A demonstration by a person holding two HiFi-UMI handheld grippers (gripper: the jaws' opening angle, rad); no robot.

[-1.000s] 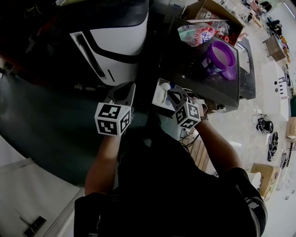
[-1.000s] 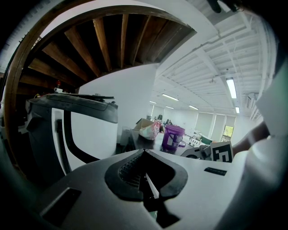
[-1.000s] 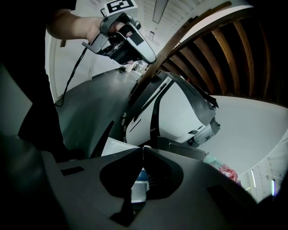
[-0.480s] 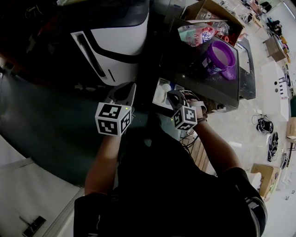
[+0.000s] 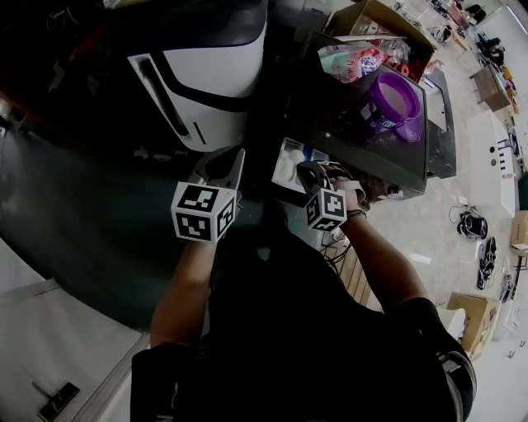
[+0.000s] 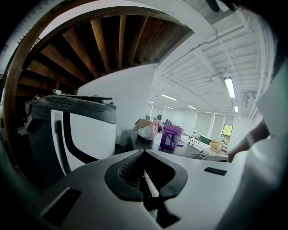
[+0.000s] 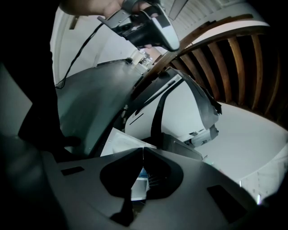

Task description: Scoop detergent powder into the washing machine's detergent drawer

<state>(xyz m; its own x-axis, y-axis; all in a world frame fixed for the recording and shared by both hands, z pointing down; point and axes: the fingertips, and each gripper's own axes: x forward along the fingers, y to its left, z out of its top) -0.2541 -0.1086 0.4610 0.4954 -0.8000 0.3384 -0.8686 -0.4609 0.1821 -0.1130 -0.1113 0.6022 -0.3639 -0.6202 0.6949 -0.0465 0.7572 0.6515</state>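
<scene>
Print unreadable, purple tub (image 5: 394,103), washing machine (image 5: 216,82)

Purple tub (image 5: 394,103); white washing machine (image 5: 216,82) with black stripe.

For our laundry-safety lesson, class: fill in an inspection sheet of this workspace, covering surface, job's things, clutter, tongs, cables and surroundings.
Surface: dark counter beside the washing machine.
Job's things: white detergent drawer open; scoop not made out.
Clutter: purple bucket, bag, cardboard box.
Tongs: left tongs shut, empty; right tongs shut, at the drawer.
Cables: coil on the floor.
Surroundings: open workshop, white benches.
</scene>
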